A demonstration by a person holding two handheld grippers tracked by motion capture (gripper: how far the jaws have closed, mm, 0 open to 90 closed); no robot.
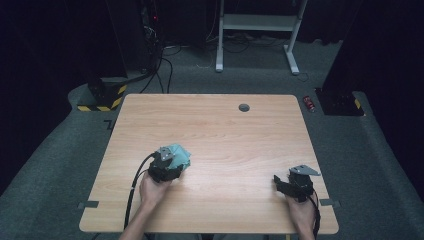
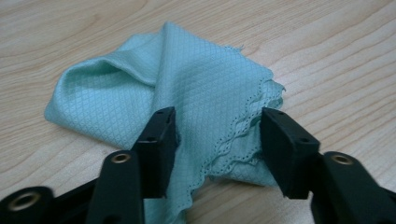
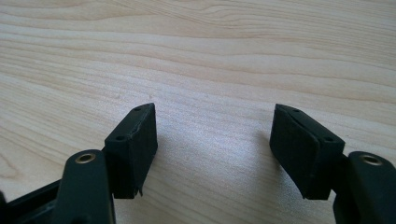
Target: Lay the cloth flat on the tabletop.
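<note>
A crumpled mint-green cloth [image 1: 181,153] [image 2: 187,79] with a scalloped hem lies on the wooden table [image 1: 215,130], left of the middle. My left gripper [image 1: 171,161] [image 2: 217,140] is down over the cloth's near edge, jaws apart, with a fold of fabric lying between them. One pad rests against the cloth and the other stands beside the hem, and the fabric does not look pinched. My right gripper [image 1: 276,180] [image 3: 215,140] sits near the table's front right corner, open over bare wood with nothing between its jaws.
A small round grommet [image 1: 244,107] sits near the table's far edge. On the floor beyond are a red can-like object [image 1: 309,103], a white desk frame [image 1: 257,22], cables, and a yellow-and-black striped base [image 1: 102,102].
</note>
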